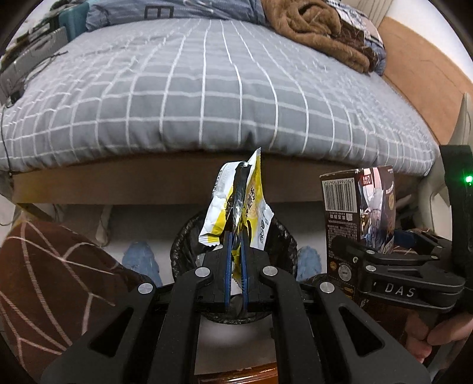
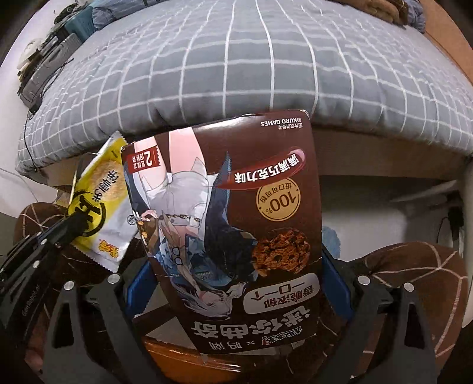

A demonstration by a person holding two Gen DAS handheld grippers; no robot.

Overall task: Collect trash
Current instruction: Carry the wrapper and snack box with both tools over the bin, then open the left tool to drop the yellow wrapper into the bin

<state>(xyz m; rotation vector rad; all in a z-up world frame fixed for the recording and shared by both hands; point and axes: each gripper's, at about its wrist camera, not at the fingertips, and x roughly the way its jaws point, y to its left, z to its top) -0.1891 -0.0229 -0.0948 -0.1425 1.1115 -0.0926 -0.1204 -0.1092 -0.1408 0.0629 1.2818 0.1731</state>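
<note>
My left gripper (image 1: 235,236) is shut on a crumpled yellow and white snack wrapper (image 1: 254,206), which sticks up past its blue pads. Right under it on the floor stands a round trash bin (image 1: 283,245) lined with a black bag. The right gripper (image 1: 381,251) shows at the right of this view. In the right wrist view my right gripper (image 2: 239,280) is shut on a brown cookie box (image 2: 230,221), held upside down between the blue pads. To the box's left are the snack wrapper (image 2: 100,201) and the left gripper (image 2: 71,227).
A bed with a grey checked quilt (image 1: 207,97) fills the background, a brown blanket (image 1: 319,26) at its far end. A person's knees in brown patterned trousers (image 1: 53,265) flank the bin. Blue slippers (image 1: 142,260) lie under the bed. A wooden edge (image 2: 177,360) sits below.
</note>
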